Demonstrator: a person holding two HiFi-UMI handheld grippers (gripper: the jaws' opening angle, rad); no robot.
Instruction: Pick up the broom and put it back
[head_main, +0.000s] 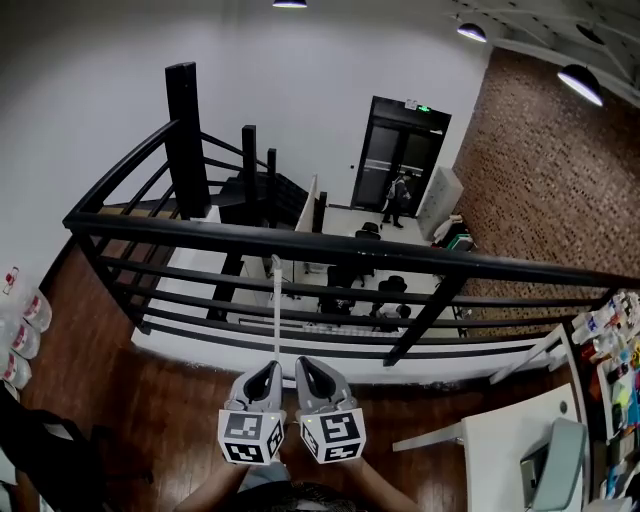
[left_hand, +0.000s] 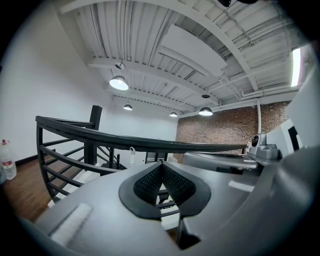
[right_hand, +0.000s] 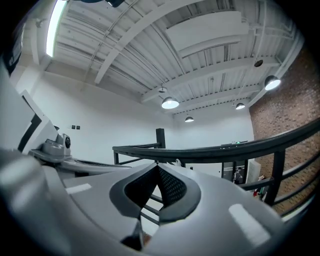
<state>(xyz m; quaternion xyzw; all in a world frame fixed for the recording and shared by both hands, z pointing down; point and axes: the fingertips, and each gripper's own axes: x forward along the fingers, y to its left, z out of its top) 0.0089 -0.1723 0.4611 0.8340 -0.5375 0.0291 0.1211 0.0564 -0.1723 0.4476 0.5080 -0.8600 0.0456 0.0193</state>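
Observation:
The broom's thin white handle (head_main: 275, 310) stands upright against the black railing (head_main: 330, 245), just ahead of both grippers. Its hooked top shows small past the rail in the left gripper view (left_hand: 132, 154) and in the right gripper view (right_hand: 177, 162). The broom's head is hidden. My left gripper (head_main: 269, 366) and right gripper (head_main: 304, 363) are side by side at the bottom middle, both pointing at the railing. The left gripper (left_hand: 162, 164) has its pads meeting with nothing between them. The right gripper (right_hand: 157, 166) is likewise shut and empty, and neither touches the handle.
The railing edges a wooden landing above a lower floor with desks, chairs and a person by a door. A black stair post (head_main: 186, 135) rises at the left. Water bottles (head_main: 25, 325) stand at the left wall. A white table (head_main: 510, 430) is at the lower right.

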